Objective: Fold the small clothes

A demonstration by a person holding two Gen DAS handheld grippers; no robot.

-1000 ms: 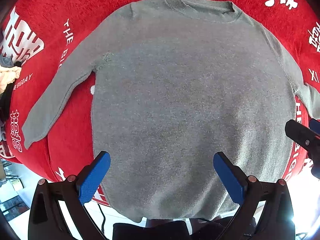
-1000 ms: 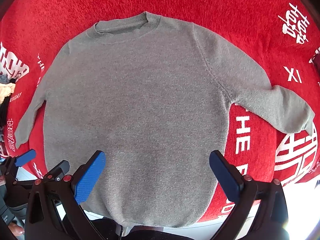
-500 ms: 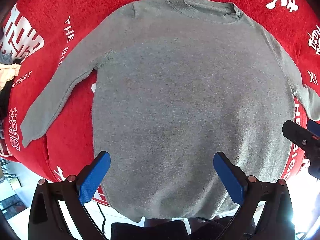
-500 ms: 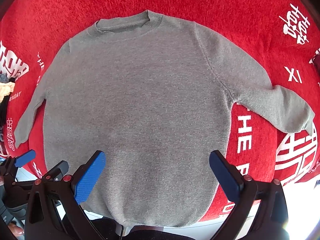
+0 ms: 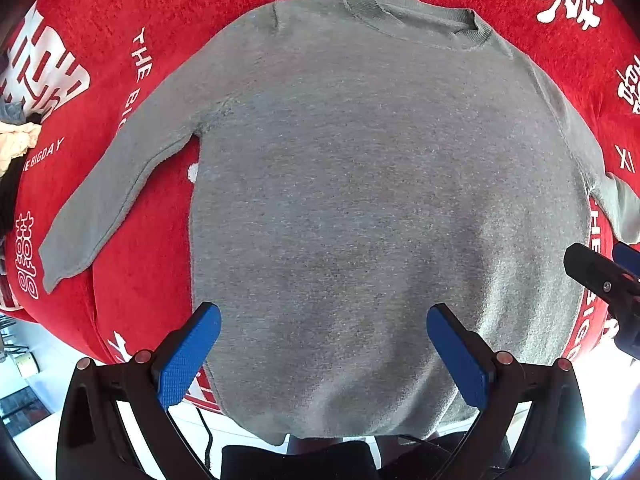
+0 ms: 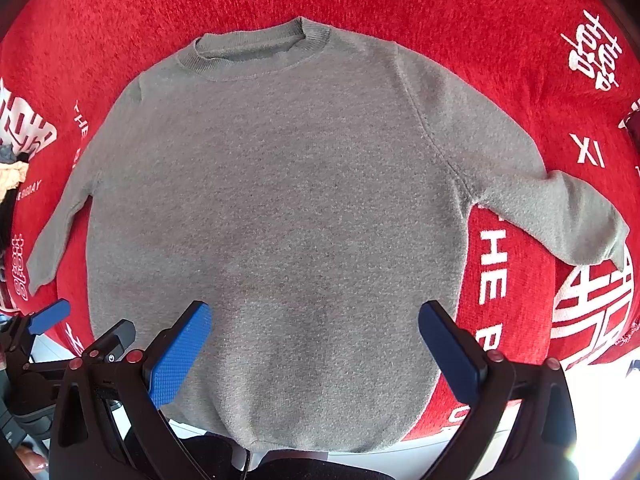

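A grey long-sleeved sweater (image 5: pixel 360 200) lies flat and unfolded on a red cloth, collar at the far side, hem at the near edge, both sleeves spread out. It also shows in the right wrist view (image 6: pixel 280 220). My left gripper (image 5: pixel 324 344) is open and empty above the hem's left part. My right gripper (image 6: pixel 314 344) is open and empty above the hem's right part. The right gripper shows at the right edge of the left wrist view (image 5: pixel 600 280). The left gripper shows at the lower left of the right wrist view (image 6: pixel 80 332).
The red cloth (image 5: pixel 140 260) with white lettering covers the table, also in the right wrist view (image 6: pixel 500 20). A pile of other clothes (image 5: pixel 16 140) lies at the far left. The table's near edge runs just beneath the hem.
Both views have shifted slightly toward the sweater. The grippers stay open and the sweater has not moved.
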